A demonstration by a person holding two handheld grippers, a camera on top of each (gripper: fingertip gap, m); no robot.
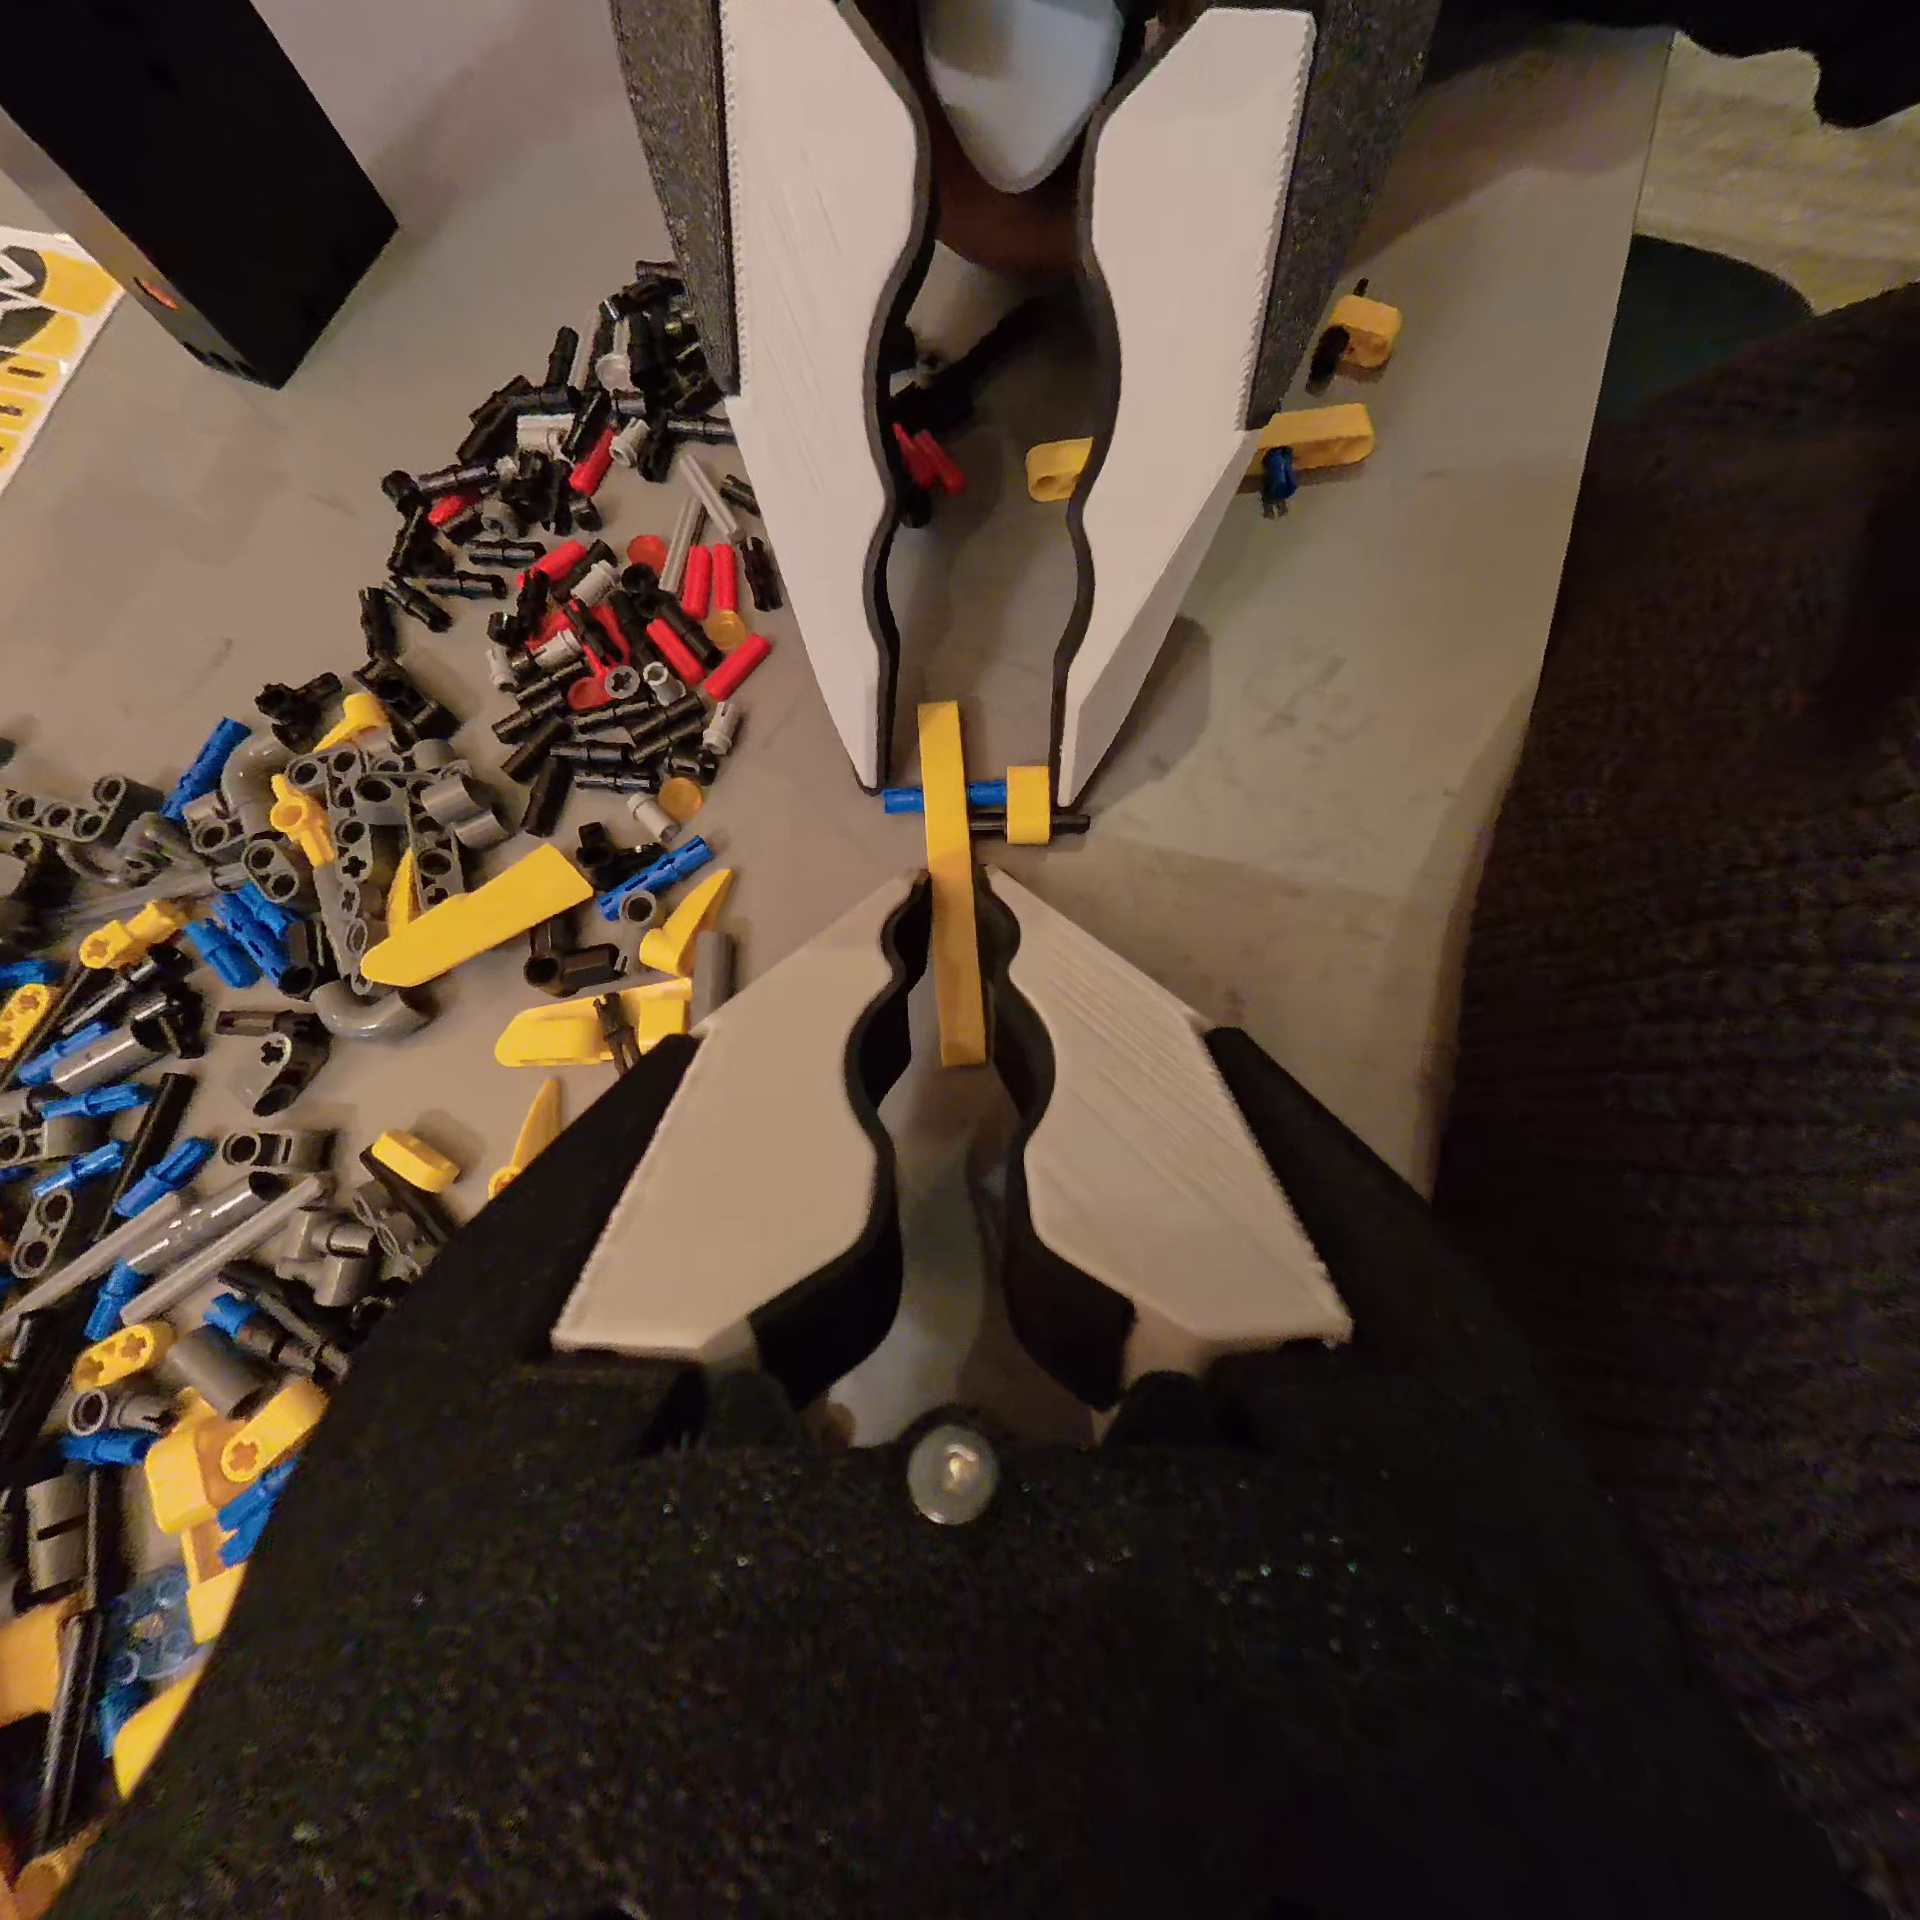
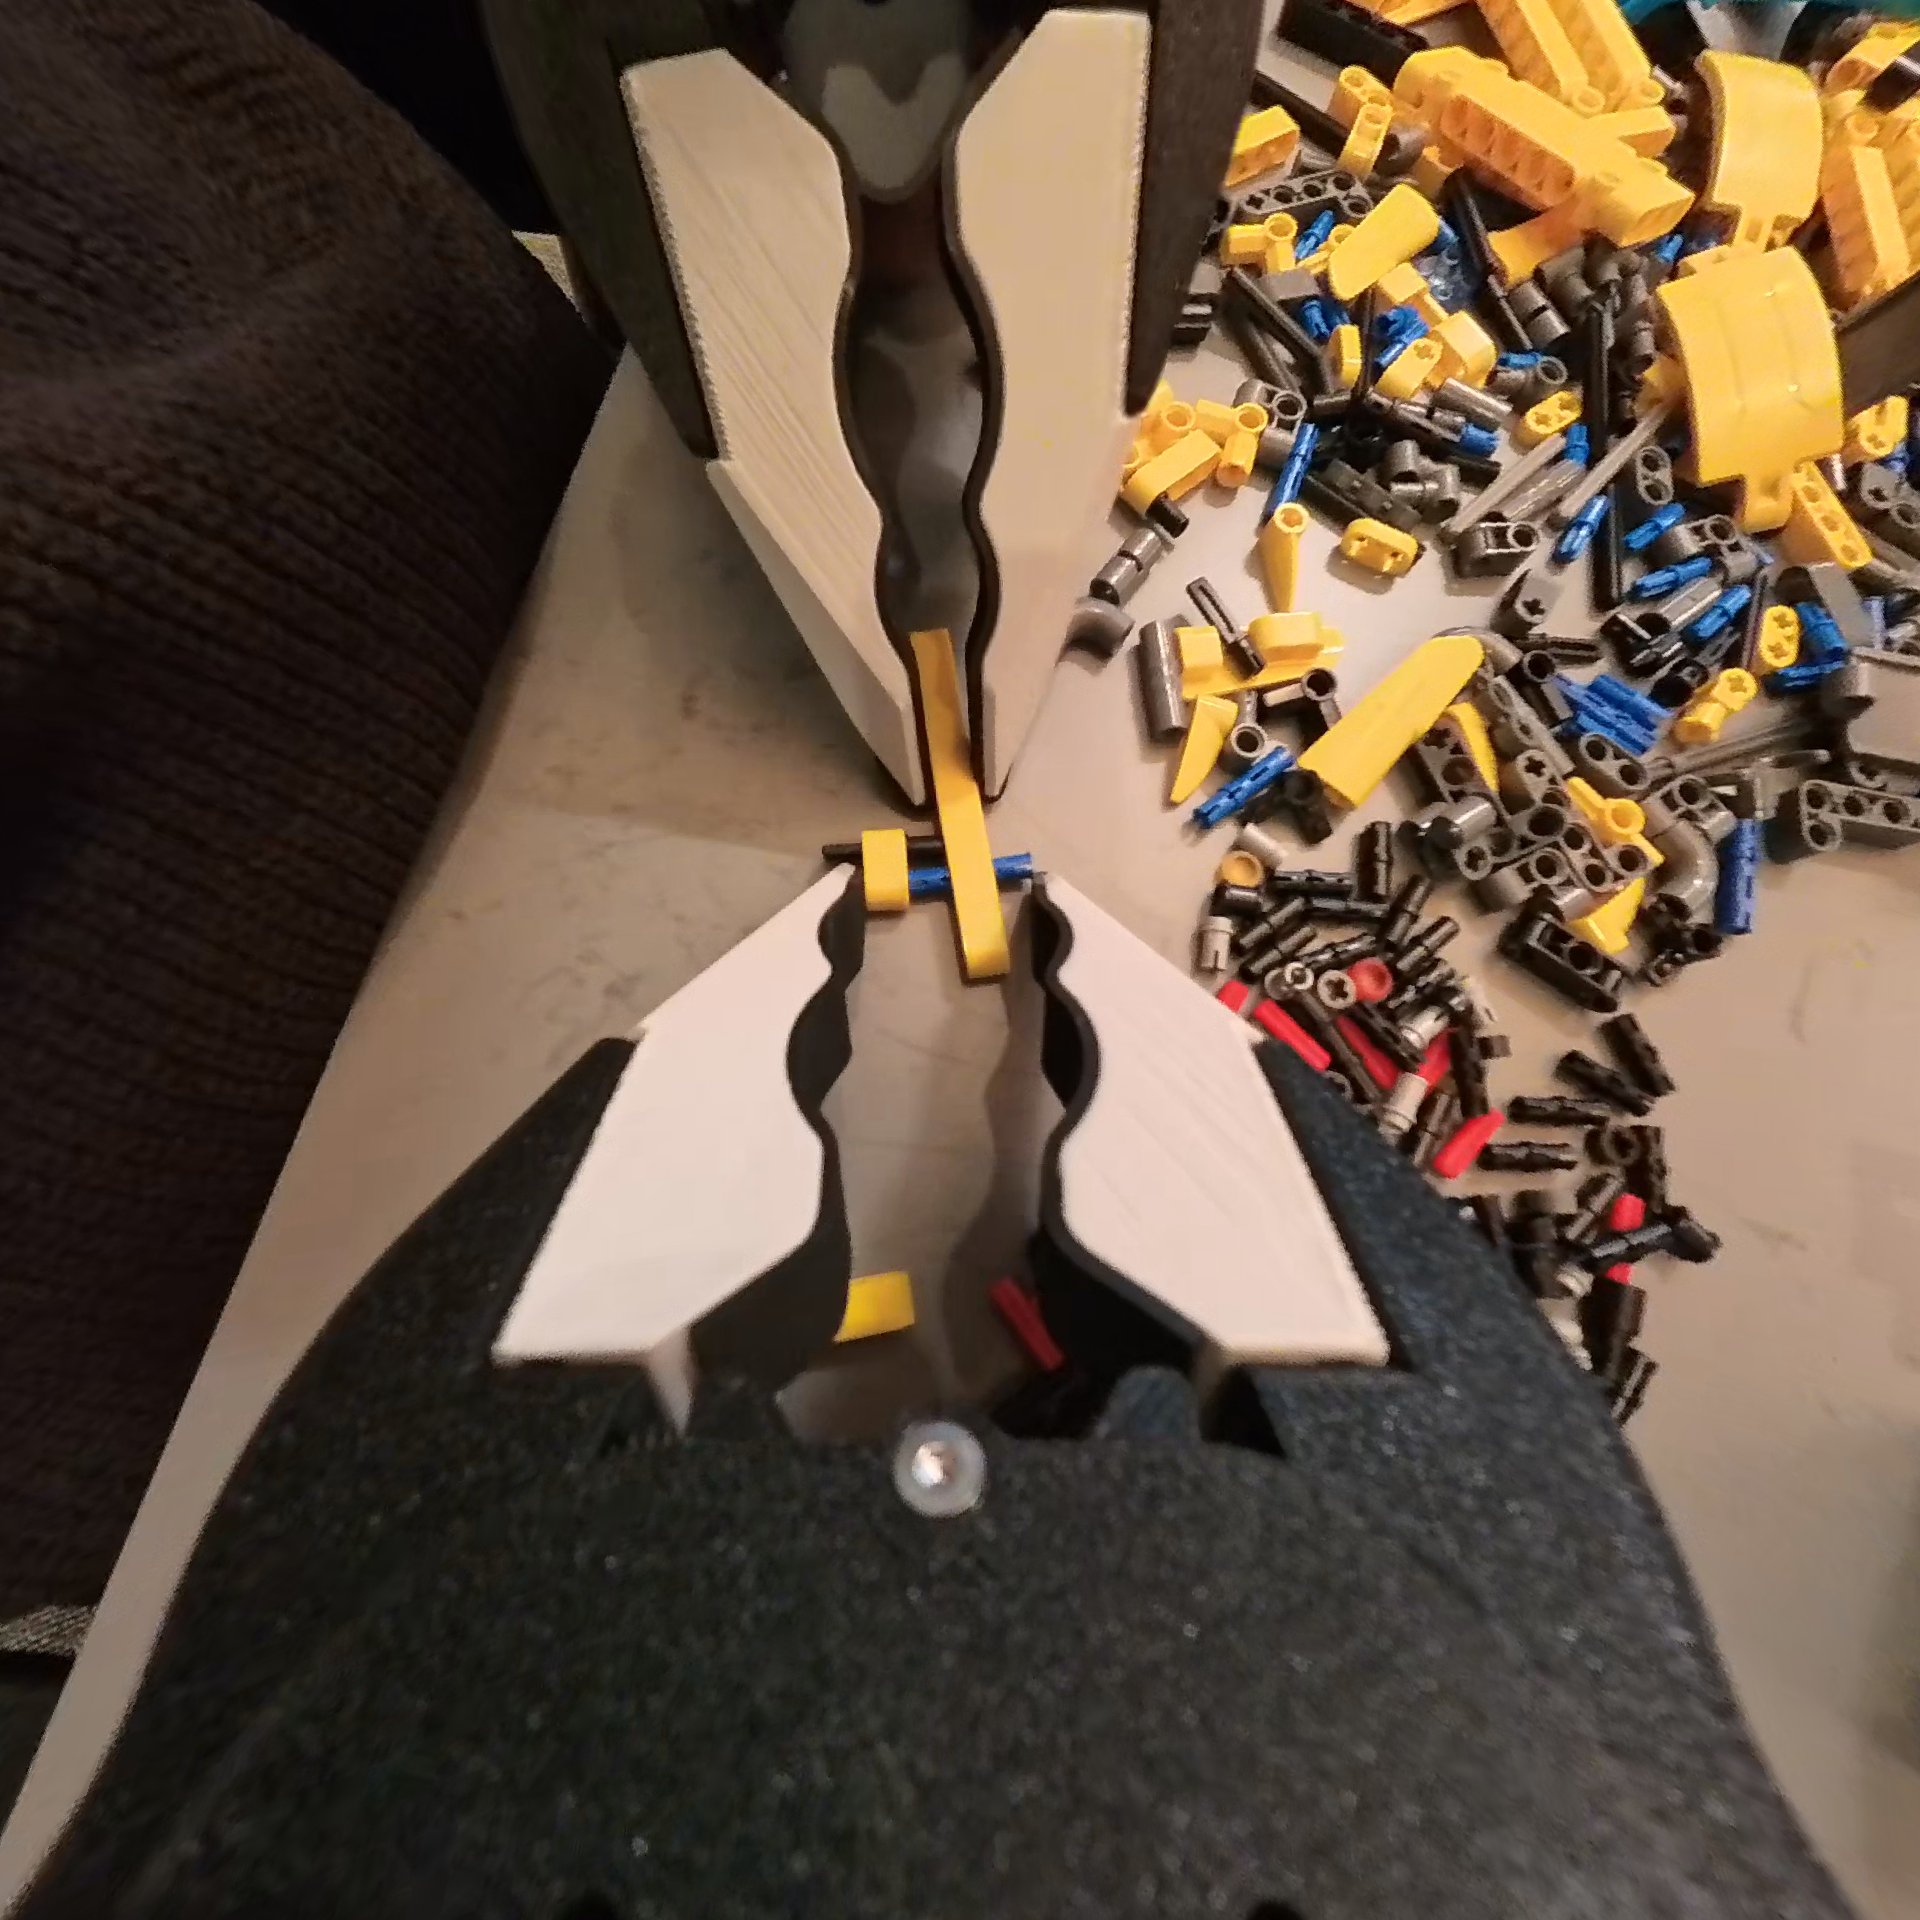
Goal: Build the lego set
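A long thin yellow beam stands on edge above the grey table. My left gripper is shut on its near end. A blue pin and a black pin cross the beam's far end and carry a small yellow connector. My right gripper comes in from the opposite side; its fingertips press the two ends of this pin stack. In the right wrist view, my right gripper has the small connector at one fingertip and the blue pin end at the other, with the beam between. The left gripper grips the beam from above.
A big pile of loose black, grey, blue, red and yellow building parts covers the table beside the grippers, with large yellow panels farther off. A black box stands at the far corner. A person's dark knit clothing lies along the table edge. Less than 4 cm separates the two grippers' tips.
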